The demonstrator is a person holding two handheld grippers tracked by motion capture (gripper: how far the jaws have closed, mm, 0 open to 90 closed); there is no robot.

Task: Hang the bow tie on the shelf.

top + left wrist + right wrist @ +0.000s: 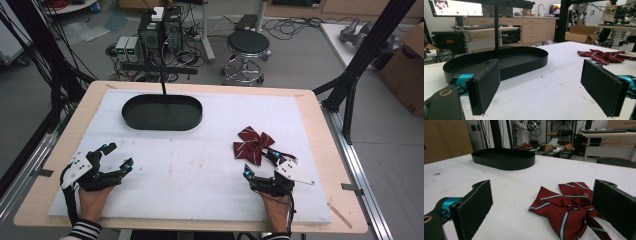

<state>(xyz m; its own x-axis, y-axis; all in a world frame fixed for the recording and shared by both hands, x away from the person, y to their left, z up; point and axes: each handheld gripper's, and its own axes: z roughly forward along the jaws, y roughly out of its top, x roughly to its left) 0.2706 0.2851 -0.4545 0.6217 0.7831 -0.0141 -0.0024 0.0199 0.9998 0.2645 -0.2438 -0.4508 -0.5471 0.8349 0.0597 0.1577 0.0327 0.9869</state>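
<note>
A: Risks from here?

B: Right claw (261,162) is spread wide, holding nothing, with the bow tie (254,144) lying flat on the tabletop (200,165) right at its jaws. In the right gripper view one jaw is over the tie's edge and the other is well off to the side. My read: a close from here pinches one loose wing or the strap, not the knot. The soft fabric would then drag, unfold or slip out on the lift.

A: Left side?

B: Left claw (117,155) is also released and empty, near the front-left of the tabletop, well apart from the tie. The tray (162,112) sits at the far side. The post (164,87) rising at its rim could snag anything carried in low.

A: Any labels to read?

B: None legible. There's a monitor (456,7) in the background of the left gripper view, but its text is too small. The tie has stripes only.
</note>
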